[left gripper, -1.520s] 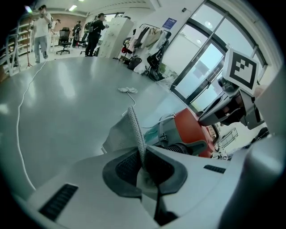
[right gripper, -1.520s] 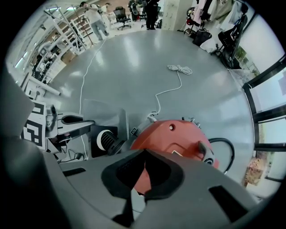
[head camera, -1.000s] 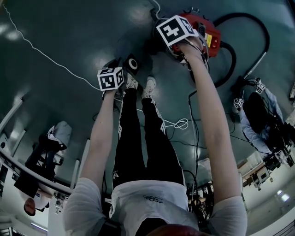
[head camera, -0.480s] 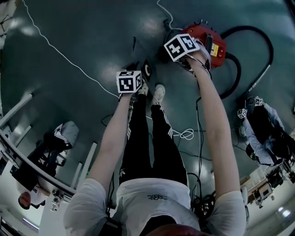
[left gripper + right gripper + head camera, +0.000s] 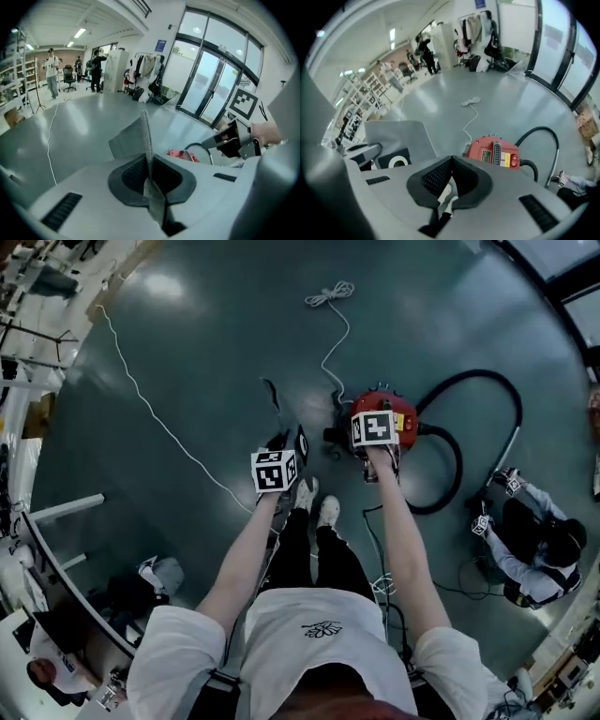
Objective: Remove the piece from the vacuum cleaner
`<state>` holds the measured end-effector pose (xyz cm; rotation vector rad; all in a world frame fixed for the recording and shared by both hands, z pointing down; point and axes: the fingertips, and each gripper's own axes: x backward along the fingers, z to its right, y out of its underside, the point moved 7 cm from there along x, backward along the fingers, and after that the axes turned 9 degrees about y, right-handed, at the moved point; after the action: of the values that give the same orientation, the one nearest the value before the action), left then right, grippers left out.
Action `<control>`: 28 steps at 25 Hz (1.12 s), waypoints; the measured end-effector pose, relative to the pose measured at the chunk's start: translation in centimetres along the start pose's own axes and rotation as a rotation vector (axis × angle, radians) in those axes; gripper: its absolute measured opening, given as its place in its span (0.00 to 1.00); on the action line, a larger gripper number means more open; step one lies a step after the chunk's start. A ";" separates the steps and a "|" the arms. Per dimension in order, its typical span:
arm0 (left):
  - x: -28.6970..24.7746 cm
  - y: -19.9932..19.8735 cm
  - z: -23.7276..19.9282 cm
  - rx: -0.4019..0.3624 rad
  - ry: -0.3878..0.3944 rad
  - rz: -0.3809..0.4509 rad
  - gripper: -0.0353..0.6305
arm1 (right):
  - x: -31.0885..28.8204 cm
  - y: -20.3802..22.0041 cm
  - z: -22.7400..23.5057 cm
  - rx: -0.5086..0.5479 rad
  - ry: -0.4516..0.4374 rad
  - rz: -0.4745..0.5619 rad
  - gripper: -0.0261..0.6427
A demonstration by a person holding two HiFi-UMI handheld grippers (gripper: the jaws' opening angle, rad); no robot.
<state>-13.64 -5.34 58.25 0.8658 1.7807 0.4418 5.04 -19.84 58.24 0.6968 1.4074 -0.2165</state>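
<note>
The piece [image 5: 125, 140] was judged already removed, pinched clear of the vacuum cleaner [image 5: 493, 153] in the closed left hand-held gripper [image 5: 150, 174], while the right hand-held gripper [image 5: 449, 182] was kept shut, empty.

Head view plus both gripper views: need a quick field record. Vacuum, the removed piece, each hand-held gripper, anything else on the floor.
vacuum cleaner: red, on the floor, black hose looping to its right
dust bag: grey, flat, black collar with a white ring; off the vacuum cleaner, held up to its left
left hand-held gripper: shut on the dust bag's edge
right hand-held gripper: jaws together, nothing held, above the vacuum cleaner
cord: white, trailing across the floor
bystander: crouched near the hose's far end
</note>
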 end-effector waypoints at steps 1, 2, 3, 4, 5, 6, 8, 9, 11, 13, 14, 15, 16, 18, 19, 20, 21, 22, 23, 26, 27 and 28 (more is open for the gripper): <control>1.9 -1.3 1.0 -0.004 -0.001 0.025 0.08 | 2.9 0.2 0.1 -0.030 -0.006 0.048 0.06; 3.8 -2.7 2.0 -0.008 -0.002 0.049 0.08 | 6.0 0.3 0.4 -0.033 0.002 0.099 0.06; 5.4 -4.2 2.9 -0.020 -0.003 0.073 0.08 | 9.1 0.3 0.7 -0.027 0.010 0.156 0.06; 6.7 -5.9 3.7 -0.046 -0.004 0.097 0.08 | 12.0 0.0 0.9 -0.017 0.011 0.218 0.06; 8.0 -7.6 4.6 -0.084 -0.008 0.121 0.08 | 14.7 -0.4 0.9 -0.006 0.006 0.284 0.06; 9.4 -9.1 5.4 -0.129 -0.013 0.148 0.08 | 17.1 -0.8 0.6 0.003 -0.004 0.352 0.06; 12.4 -11.9 7.2 -0.224 -0.014 0.213 0.08 | 20.9 -1.2 -0.4 -0.018 -0.038 0.485 0.06; 13.8 -13.1 8.1 -0.264 -0.009 0.249 0.08 | 22.7 -1.4 -0.9 -0.050 -0.058 0.549 0.06; 16.0 -15.6 9.8 -0.319 -0.002 0.328 0.08 | 25.8 -2.1 -1.5 -0.105 -0.084 0.674 0.06; 17.8 -17.7 11.0 -0.350 -0.010 0.413 0.08 | 28.2 -2.8 -2.2 -0.109 -0.082 0.769 0.06; 18.7 -18.4 11.5 -0.365 -0.015 0.452 0.08 | 29.0 -2.9 -2.6 -0.094 -0.070 0.798 0.06; 19.6 -19.2 12.0 -0.382 -0.020 0.487 0.08 | 29.6 -2.9 -2.9 -0.075 -0.052 0.820 0.06; 20.3 -20.1 12.4 -0.401 -0.022 0.521 0.08 | 30.1 -3.0 -3.2 -0.057 -0.033 0.842 0.06; 21.7 -22.1 13.3 -0.432 -0.020 0.580 0.08 | 31.3 -3.5 -3.6 -0.029 -0.005 0.887 0.06; 22.4 -23.0 13.7 -0.444 -0.017 0.604 0.08 | 31.8 -3.7 -3.7 -0.017 0.006 0.908 0.06; 22.9 -23.6 14.0 -0.454 -0.016 0.624 0.08 | 32.4 -3.9 -3.9 -0.007 0.017 0.928 0.06; 23.4 -24.1 14.3 -0.464 -0.015 0.640 0.08 | 32.9 -4.0 -4.1 0.002 0.027 0.948 0.06; 23.8 -24.4 14.4 -0.472 -0.016 0.654 0.08 | 33.4 -4.1 -4.2 0.008 0.035 0.968 0.06; 24.0 -24.6 14.5 -0.477 -0.017 0.664 0.08 | 33.8 -4.1 -4.3 0.012 0.038 0.987 0.06; 23.9 -25.0 14.8 -0.473 -0.019 0.677 0.08 | 34.8 -4.8 -4.3 0.025 0.037 1.037 0.06; 23.7 -25.0 14.9 -0.474 -0.018 0.677 0.08 | 35.0 -5.0 -4.3 0.032 0.040 1.049 0.06; 23.6 -24.9 15.0 -0.478 -0.017 0.675 0.08 | 35.0 -5.3 -4.4 0.036 0.042 1.056 0.06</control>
<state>-12.69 -6.28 20.85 1.0936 1.2417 1.2329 4.94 -12.39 23.33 1.3769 0.9150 0.6048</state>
